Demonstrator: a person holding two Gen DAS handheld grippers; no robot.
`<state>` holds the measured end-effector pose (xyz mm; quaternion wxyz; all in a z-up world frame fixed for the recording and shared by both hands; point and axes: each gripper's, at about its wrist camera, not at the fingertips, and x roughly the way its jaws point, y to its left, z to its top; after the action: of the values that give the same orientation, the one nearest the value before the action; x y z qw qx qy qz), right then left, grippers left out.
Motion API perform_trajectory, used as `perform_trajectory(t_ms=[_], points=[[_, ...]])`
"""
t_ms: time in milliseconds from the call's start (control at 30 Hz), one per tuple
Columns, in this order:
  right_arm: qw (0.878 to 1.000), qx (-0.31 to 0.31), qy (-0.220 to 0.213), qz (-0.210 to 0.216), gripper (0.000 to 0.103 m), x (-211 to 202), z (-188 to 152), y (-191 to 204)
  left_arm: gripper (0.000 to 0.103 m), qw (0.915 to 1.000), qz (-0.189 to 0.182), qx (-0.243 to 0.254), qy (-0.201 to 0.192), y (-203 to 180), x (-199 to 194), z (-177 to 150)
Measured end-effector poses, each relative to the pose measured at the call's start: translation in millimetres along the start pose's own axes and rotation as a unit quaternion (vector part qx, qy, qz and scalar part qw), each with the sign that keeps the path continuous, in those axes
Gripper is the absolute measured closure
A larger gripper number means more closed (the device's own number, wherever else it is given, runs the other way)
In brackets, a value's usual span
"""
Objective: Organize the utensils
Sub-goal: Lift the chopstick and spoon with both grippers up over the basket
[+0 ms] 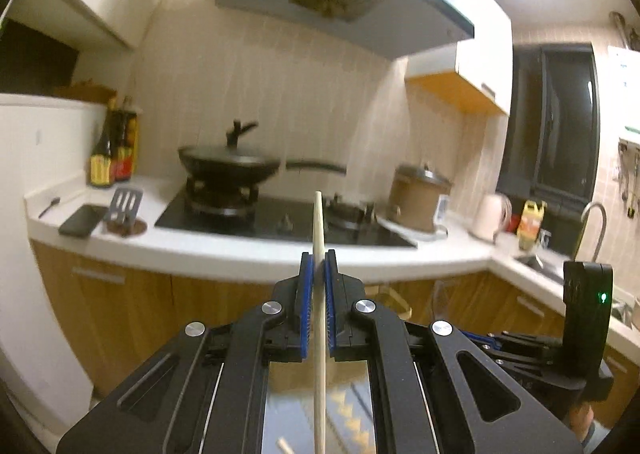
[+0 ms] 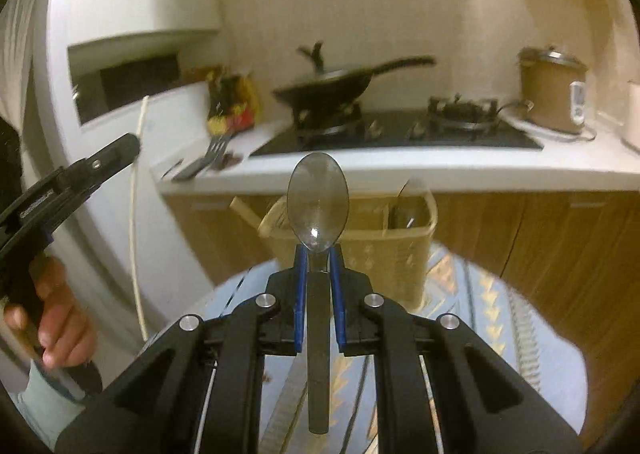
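Observation:
My left gripper [image 1: 318, 256] is shut on a pale wooden chopstick [image 1: 319, 222], which stands nearly upright between the blue pads. A short piece of another chopstick [image 1: 285, 444] lies on the table below it. My right gripper [image 2: 319, 250] is shut on the handle of a metal spoon [image 2: 318, 198], bowl up and facing the camera. Just behind the spoon stands a beige slotted utensil basket [image 2: 400, 250] with a few utensils in it. The right wrist view also catches the left gripper [image 2: 134, 146] at the left, gripping its chopstick [image 2: 134, 214], with a hand [image 2: 52, 314] on its grip.
A round table with a blue patterned cloth [image 2: 492, 318] lies under both grippers. Beyond it, a white counter [image 1: 240, 250] holds a gas hob with a black wok [image 1: 228, 166], a rice cooker [image 1: 420, 194], sauce bottles [image 1: 114, 150], a slotted spatula [image 1: 126, 204] and a phone [image 1: 82, 220]. A sink [image 1: 536, 260] is at the right.

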<state>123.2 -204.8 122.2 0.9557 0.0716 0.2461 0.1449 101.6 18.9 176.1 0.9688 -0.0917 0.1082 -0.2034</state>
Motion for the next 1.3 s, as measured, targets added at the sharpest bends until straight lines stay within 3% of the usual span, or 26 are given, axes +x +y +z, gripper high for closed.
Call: perform_trajectory(t_ms=[533,1033,1200,1300], points=[[0.991,0.005,-0.126,-0.055,0.093,36.2,72.9,-27.1,0.099,0.994,0.043,-0.059,-0.081,10.2,69.8,26.0],[0.983,-0.006,-0.155,-0.097,0.093,91.2,68.3,-55.4,0.099,0.9937,0.045,-0.054,-0.088,12.3,123.6,9.0],[0.983,-0.007,-0.152,-0.104,0.093,102.3,61.7,-62.4,0.099,0.9928,0.055,-0.04,-0.099,9.5,129.6,3.3],[0.983,-0.004,-0.155,-0.1,0.093,101.4,60.8,-64.4,0.099,0.9927,0.04,-0.044,-0.104,12.1,125.0,7.5]])
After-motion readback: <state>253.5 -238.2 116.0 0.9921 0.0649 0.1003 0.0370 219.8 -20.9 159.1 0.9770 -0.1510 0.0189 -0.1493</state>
